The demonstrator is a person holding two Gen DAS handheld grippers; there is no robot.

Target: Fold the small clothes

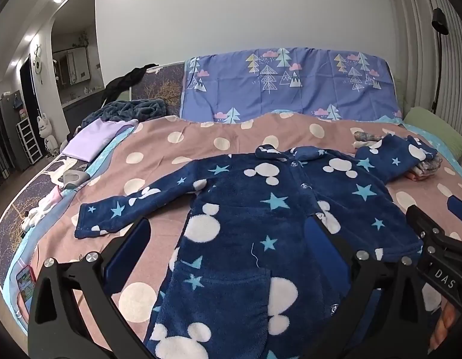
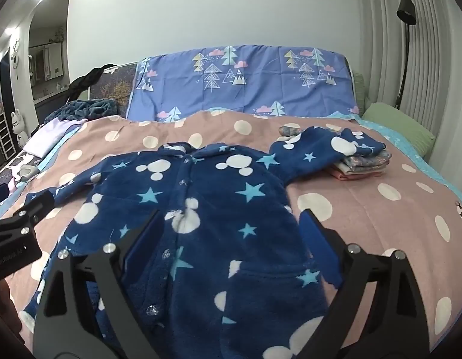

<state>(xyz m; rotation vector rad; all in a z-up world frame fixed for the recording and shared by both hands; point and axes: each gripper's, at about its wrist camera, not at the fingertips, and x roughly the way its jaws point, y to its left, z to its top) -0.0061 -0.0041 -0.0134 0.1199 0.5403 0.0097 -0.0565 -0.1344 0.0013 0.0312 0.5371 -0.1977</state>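
Note:
A navy fleece jacket point(image 1: 254, 218) with white mouse heads and light blue stars lies face up and buttoned on the pink dotted bedspread point(image 1: 159, 143). Its left sleeve point(image 1: 132, 209) stretches out flat. Its right sleeve point(image 2: 317, 146) rests on a stack of folded clothes point(image 2: 362, 164). My left gripper point(image 1: 228, 239) is open above the jacket's lower left part. My right gripper point(image 2: 231, 230) is open above the jacket's lower right part point(image 2: 219, 209). Neither holds cloth. The right gripper also shows at the right edge of the left wrist view point(image 1: 434, 233).
A purple pillow cover with trees point(image 1: 284, 80) leans at the bed's head. A folded lilac garment point(image 1: 93, 140) and a dark blanket point(image 1: 132, 109) lie at the far left. A green pillow point(image 2: 401, 128) and a floor lamp point(image 2: 406, 15) are at the right. Small items line the bed's left edge.

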